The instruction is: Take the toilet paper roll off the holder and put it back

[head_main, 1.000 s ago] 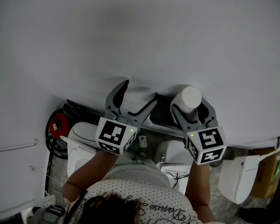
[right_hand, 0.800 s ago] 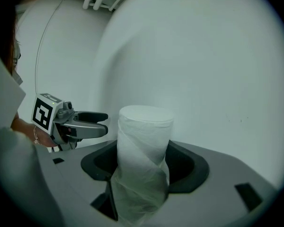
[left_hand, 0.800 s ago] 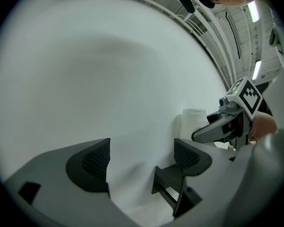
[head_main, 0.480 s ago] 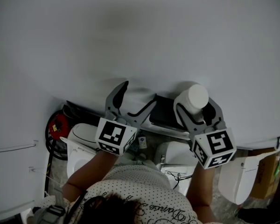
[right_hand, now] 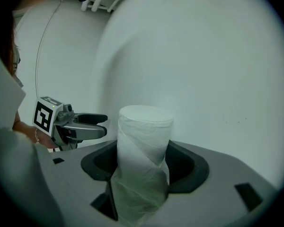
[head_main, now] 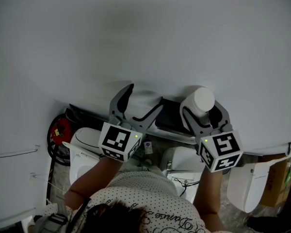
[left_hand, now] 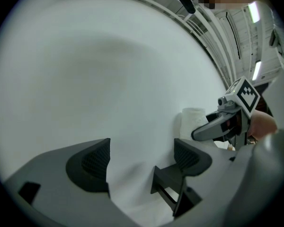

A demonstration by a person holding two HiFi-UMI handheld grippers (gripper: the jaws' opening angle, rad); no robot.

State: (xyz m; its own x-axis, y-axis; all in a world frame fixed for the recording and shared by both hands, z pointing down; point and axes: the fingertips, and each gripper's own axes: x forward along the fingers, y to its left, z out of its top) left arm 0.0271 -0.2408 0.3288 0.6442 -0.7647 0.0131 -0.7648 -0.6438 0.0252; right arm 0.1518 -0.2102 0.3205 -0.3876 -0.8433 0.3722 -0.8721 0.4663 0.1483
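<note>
Right gripper view: the right gripper (right_hand: 144, 170) is clamped on the upright roll (right_hand: 144, 136) at frame centre. The left gripper (left_hand: 142, 161) gapes wide and empty at lower centre, the black holder (left_hand: 169, 189) beside its right-hand pad, against the white wall (left_hand: 109, 70).

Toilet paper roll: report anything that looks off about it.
The roll stands upright, clamped in the right gripper. Its outer sheet is twisted into loose diagonal folds and flares out at the bottom instead of lying flat. No tear shows.
</note>
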